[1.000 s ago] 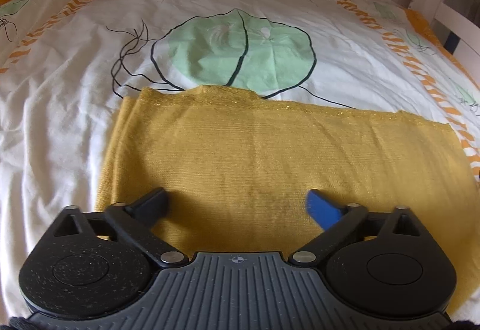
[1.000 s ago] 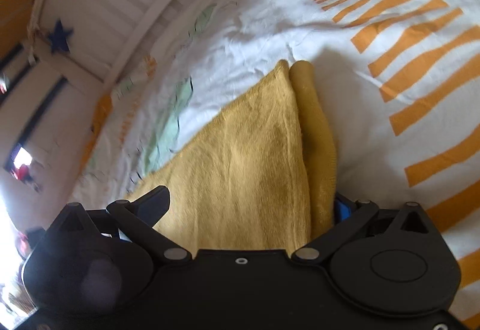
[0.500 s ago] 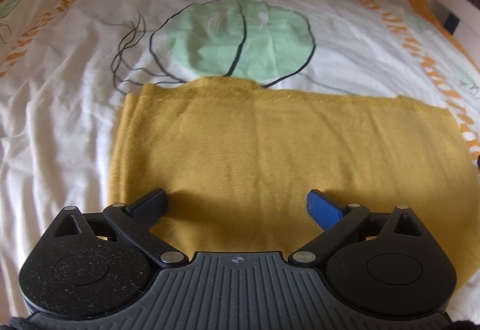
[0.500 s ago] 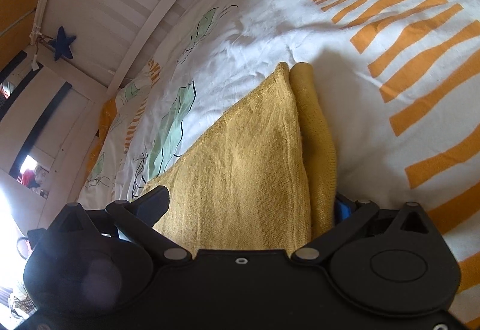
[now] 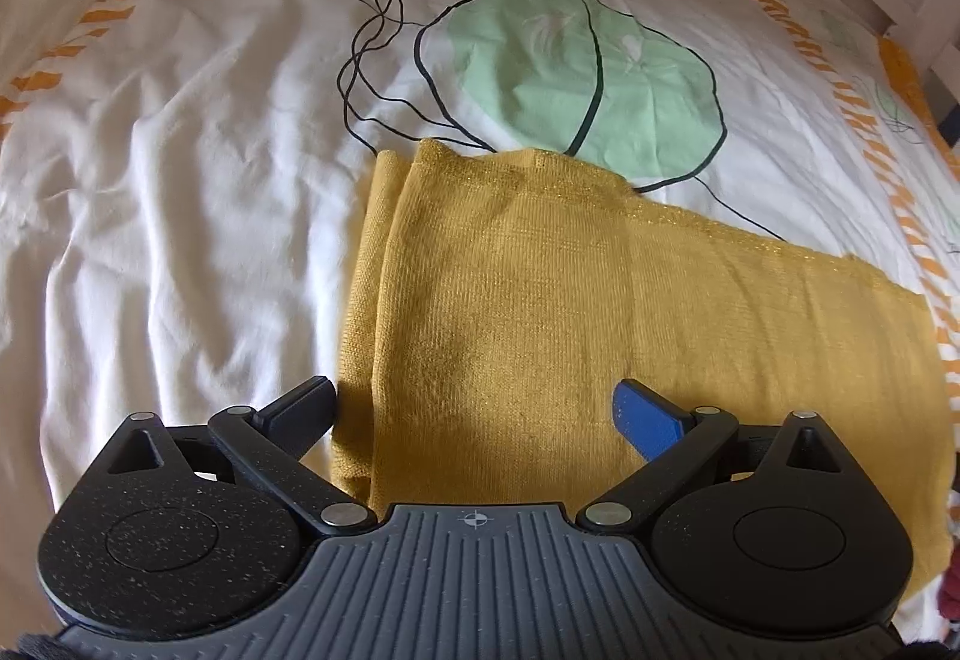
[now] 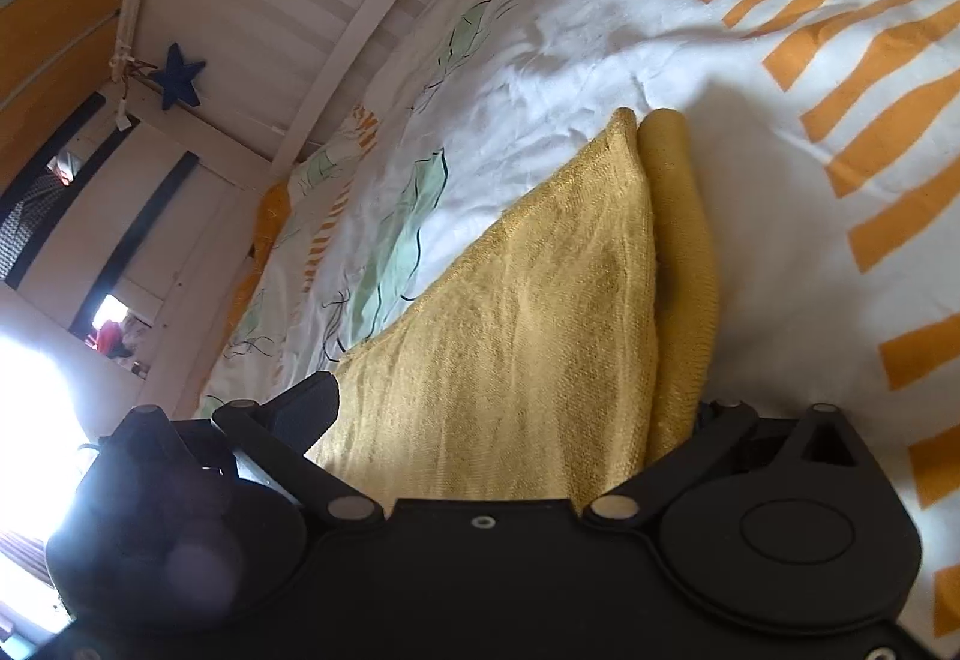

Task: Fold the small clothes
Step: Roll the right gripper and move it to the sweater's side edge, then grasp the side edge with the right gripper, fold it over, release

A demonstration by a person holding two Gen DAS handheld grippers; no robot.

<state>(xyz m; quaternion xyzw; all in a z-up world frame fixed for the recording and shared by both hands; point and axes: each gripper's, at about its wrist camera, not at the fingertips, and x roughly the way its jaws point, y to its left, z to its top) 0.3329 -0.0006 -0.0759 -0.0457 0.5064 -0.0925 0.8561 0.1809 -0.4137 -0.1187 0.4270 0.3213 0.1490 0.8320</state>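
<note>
Left wrist view: yellow knit garment (image 5: 540, 312) flat on bed (image 5: 180, 180); left hand-held gripper (image 5: 474, 411) released above it. Right hand-held gripper (image 6: 510, 408): spread, straddling folded edge. Advice: align edges before creasing.

Setting: home bedroom, likely a child's. Evidence: white cotton duvet cover (image 5: 180, 216) printed with green leaves and orange stripes; white slatted wooden bed rail (image 6: 336, 60); dark blue star ornament (image 6: 179, 75) hanging on it.
</note>
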